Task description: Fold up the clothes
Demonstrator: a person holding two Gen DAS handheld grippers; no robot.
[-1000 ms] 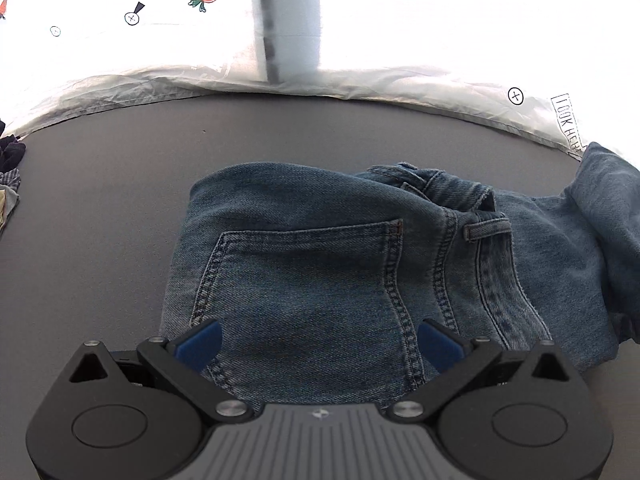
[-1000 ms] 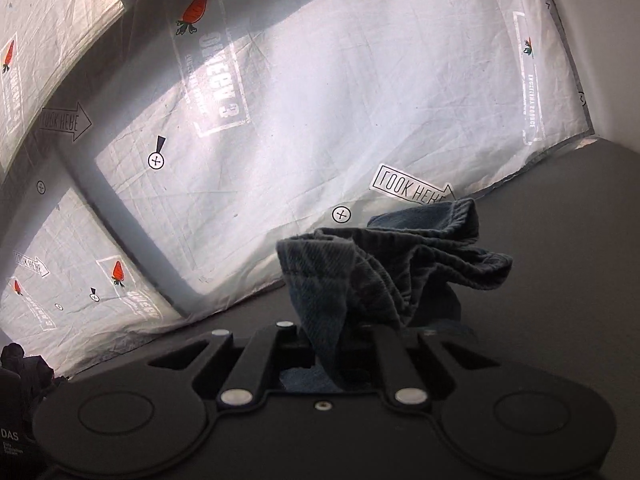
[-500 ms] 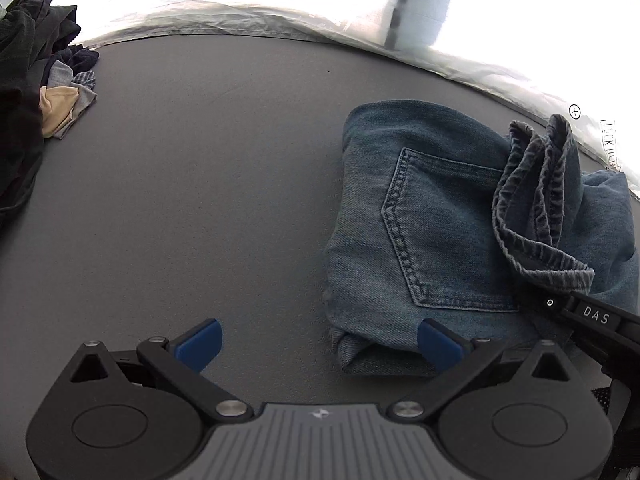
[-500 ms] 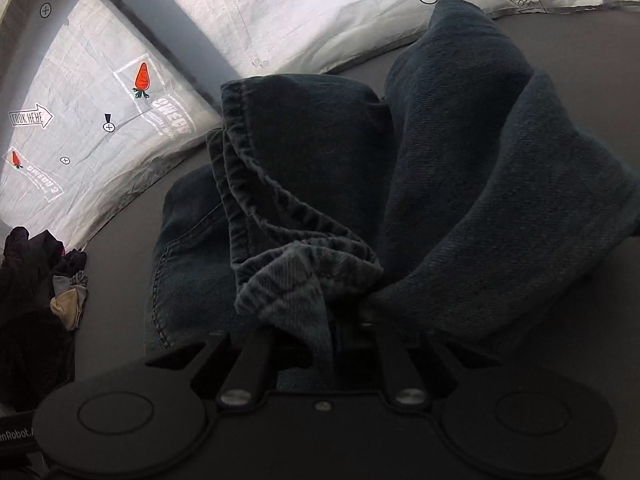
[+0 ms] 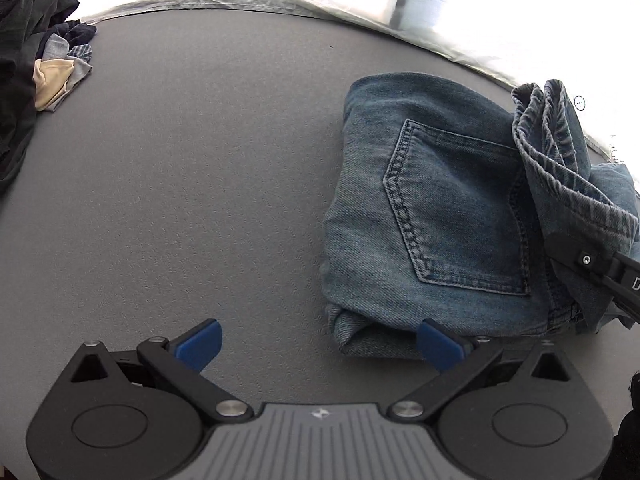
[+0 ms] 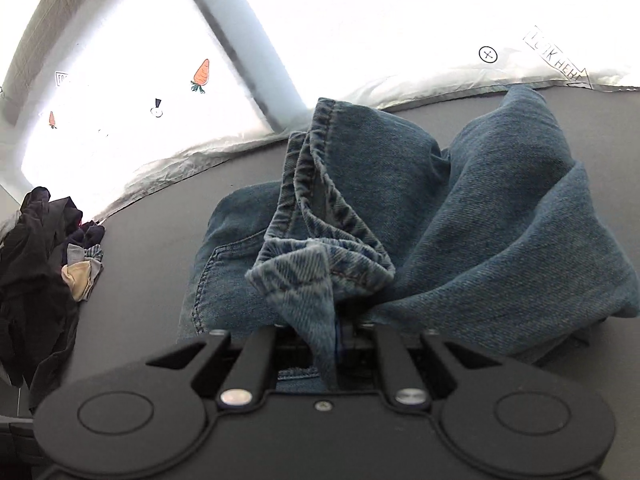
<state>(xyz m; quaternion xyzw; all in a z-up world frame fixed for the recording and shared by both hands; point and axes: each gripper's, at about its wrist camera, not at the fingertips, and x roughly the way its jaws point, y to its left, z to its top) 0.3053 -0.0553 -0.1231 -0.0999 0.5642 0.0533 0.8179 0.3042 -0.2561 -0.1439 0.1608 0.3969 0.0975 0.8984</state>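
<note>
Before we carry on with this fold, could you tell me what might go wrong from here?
1. The right gripper pinches only a bunched hem of the jeans; it may slip out, or the legs may land crooked.
2. The left gripper is open and holds nothing, so the folded part with the back pocket could drag across the table.

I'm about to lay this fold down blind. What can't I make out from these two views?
- Right wrist view: the right hand-held gripper pads, buried under bunched jeans.
- Left wrist view: the jeans' right side, cut off by the frame edge.
- Both views: what is in the clothes pile, dark and at the left edge.
- Backdrop print, washed out by glare.
</note>
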